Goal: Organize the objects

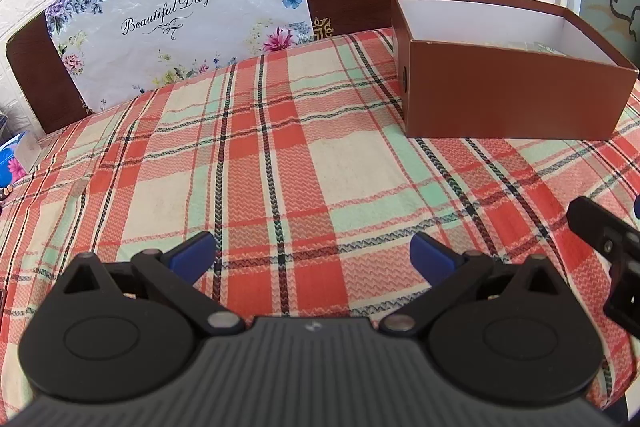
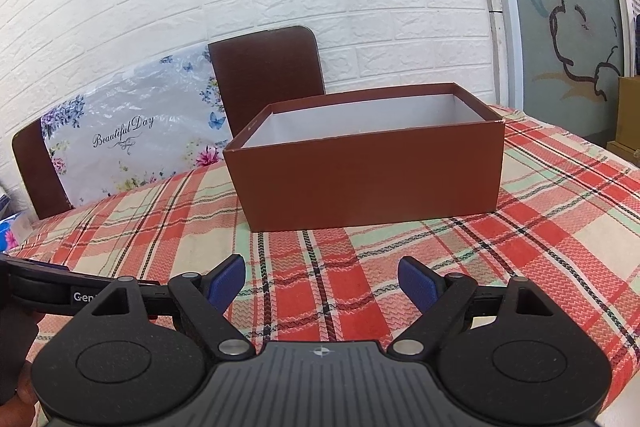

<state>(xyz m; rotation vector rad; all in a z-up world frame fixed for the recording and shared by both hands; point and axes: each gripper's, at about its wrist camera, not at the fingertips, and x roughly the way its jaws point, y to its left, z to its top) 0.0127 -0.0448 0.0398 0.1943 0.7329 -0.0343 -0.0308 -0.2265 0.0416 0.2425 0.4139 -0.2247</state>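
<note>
My left gripper [image 1: 312, 253] hangs at the bottom of its frame with jaws spread wide and nothing between the blue pads [image 1: 192, 255], over the plaid tablecloth [image 1: 280, 155]. My right gripper [image 2: 322, 283] is likewise released, empty, low in its own view. The brown box [image 2: 368, 171] stands open-topped on the cloth at centre of the right view, upper right of the left view, well apart from both grippers; what lies inside I cannot tell

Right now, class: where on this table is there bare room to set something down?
The plaid tablecloth lies bare between the open brown cardboard box and both tools, and leftward toward the chairs. Only the box's corner is occupied.
</note>
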